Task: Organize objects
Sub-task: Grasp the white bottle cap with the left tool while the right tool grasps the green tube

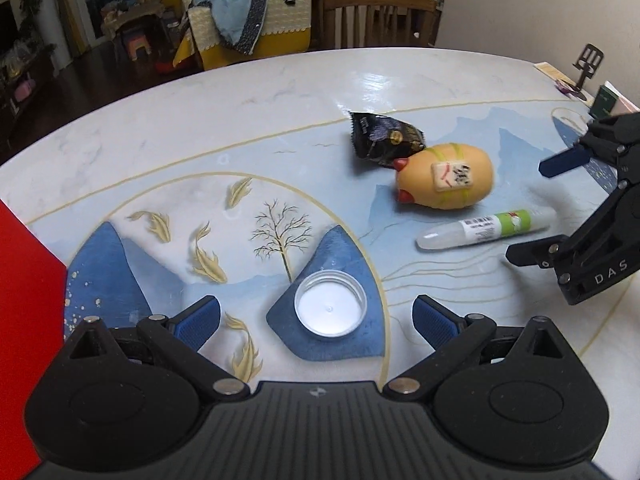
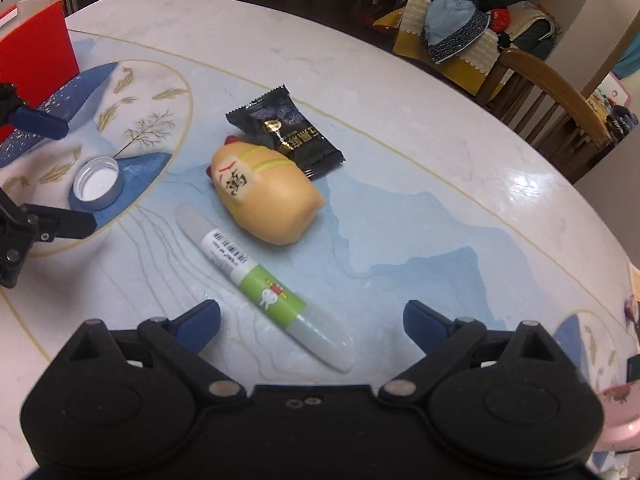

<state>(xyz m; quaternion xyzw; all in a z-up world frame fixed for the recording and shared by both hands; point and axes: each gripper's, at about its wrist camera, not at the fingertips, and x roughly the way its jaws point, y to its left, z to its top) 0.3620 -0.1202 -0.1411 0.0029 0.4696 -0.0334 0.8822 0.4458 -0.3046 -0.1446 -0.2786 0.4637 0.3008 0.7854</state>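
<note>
A white round lid (image 1: 331, 303) lies open side up on the table, between the fingers of my open left gripper (image 1: 316, 320); it also shows in the right wrist view (image 2: 98, 179). A translucent tube with a green label (image 2: 264, 286) lies between the fingers of my open right gripper (image 2: 312, 320), and shows in the left wrist view (image 1: 486, 230). A yellow egg-shaped toy (image 2: 266, 196) and a black snack packet (image 2: 286, 132) lie beyond it, touching. The right gripper (image 1: 536, 216) shows open at the left view's right edge. The left gripper (image 2: 60, 172) shows open in the right view.
A red box (image 2: 36, 46) stands at the table's left edge, also in the left wrist view (image 1: 24, 300). A wooden chair (image 1: 380, 16) stands behind the table. A small black stand (image 1: 586, 68) and cards sit at the far right. A cluttered sofa lies beyond.
</note>
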